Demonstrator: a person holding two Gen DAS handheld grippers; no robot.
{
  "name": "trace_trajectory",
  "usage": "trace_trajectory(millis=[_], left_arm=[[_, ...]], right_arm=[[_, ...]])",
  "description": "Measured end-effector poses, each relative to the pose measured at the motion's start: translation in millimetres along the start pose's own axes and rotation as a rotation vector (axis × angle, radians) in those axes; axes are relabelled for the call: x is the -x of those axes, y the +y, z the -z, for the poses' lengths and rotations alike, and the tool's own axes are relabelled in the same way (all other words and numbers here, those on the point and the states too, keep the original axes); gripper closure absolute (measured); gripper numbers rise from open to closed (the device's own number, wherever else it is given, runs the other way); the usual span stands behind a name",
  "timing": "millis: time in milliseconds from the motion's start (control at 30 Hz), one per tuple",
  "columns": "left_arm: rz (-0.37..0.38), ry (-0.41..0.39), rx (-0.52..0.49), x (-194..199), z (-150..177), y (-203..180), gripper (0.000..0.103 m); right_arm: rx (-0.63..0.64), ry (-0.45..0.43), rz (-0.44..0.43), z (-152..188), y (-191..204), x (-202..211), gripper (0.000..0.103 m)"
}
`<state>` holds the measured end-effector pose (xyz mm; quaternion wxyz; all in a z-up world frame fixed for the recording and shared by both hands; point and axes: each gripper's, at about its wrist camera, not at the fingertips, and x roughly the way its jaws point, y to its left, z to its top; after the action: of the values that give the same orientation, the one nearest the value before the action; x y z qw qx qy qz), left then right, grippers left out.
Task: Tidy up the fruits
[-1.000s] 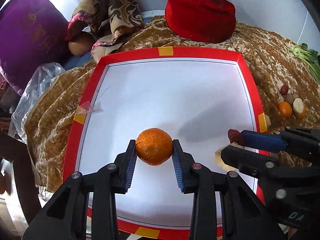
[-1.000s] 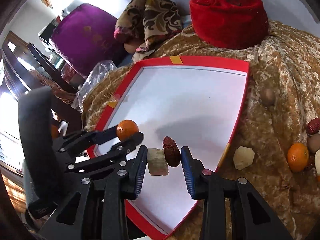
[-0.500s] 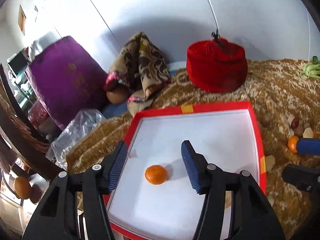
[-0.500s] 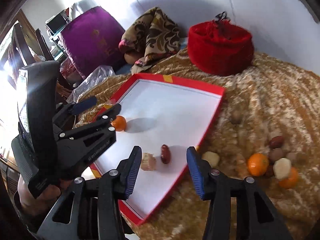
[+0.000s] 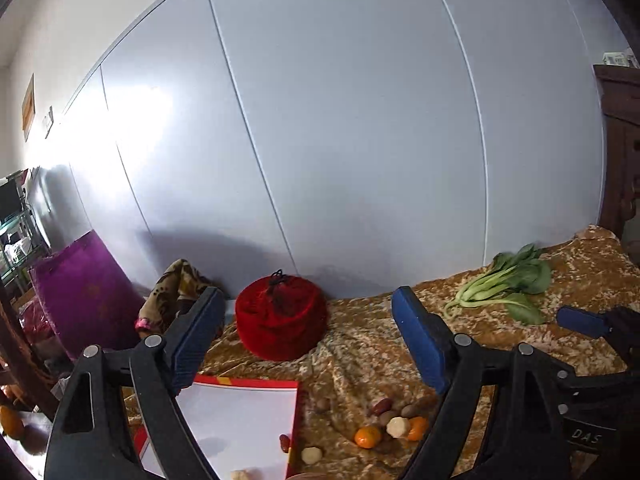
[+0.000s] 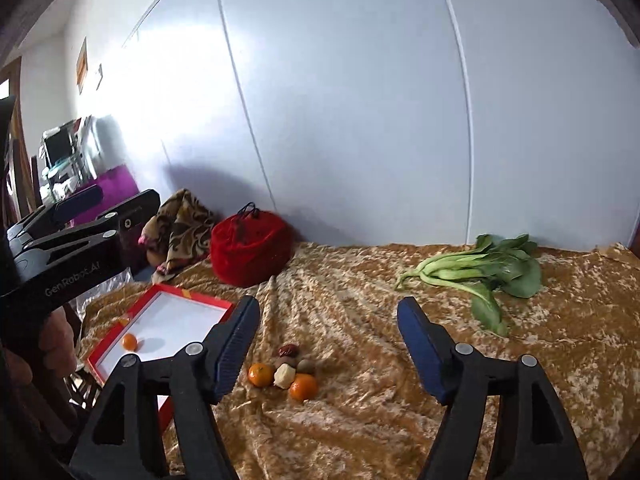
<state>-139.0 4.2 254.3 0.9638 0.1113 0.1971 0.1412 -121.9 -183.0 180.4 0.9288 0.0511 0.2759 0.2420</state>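
Meanwhile, both handheld grippers hang raised over a gold-patterned cloth, jaws spread wide and empty: the left gripper and the right gripper. On the white tray with a red border lies one small orange mandarin; in the left wrist view a dark red date and a pale peeled chunk also rest there. Just beside the tray on the cloth waits a loose cluster of two mandarins, a pale chunk and brownish fruits. The step in hand looks like a pause between loads. Next, one gripper would have to drop toward the cluster, straddle a single fruit without nudging its touching neighbours, and close gently.
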Motion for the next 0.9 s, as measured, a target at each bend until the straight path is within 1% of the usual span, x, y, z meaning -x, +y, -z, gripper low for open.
trace_trajectory(millis=[100,167,233,467,567,733,900], left_arm=[[0.006,-0.020,-0.005,0.5,-7.4,-15.4,0.017],[-0.010,-0.032,-0.007,-2.5,-12.6,-21.1,0.017],[-0.015,-0.045,0.000,0.5,-13.6,-26.1,0.017],[0.024,-0.082,-0.008,3.0,-19.5,-47.9,0.016],[0.039,-0.080,-0.015,2.3,-19.3,-51.7,0.016],[0.034,-0.077,-0.008,3.0,-19.2,-49.0,0.016],[0.029,-0.078,-0.002,2.6,-18.9,-45.7,0.016]], right_arm=[[-0.063,0.000,0.006,-2.5,-16.4,0.9,0.029],[-0.067,-0.008,0.038,-2.2,-21.4,1.7,0.029],[-0.078,-0.008,0.049,-1.3,-27.4,5.5,0.029],[-0.125,-0.049,0.099,-3.2,-35.6,9.6,0.029],[-0.135,-0.058,0.107,-3.9,-38.9,11.8,0.029],[-0.154,-0.063,0.110,-4.0,-42.6,13.0,0.029],[-0.144,-0.067,0.108,-3.3,-41.1,14.4,0.029]])
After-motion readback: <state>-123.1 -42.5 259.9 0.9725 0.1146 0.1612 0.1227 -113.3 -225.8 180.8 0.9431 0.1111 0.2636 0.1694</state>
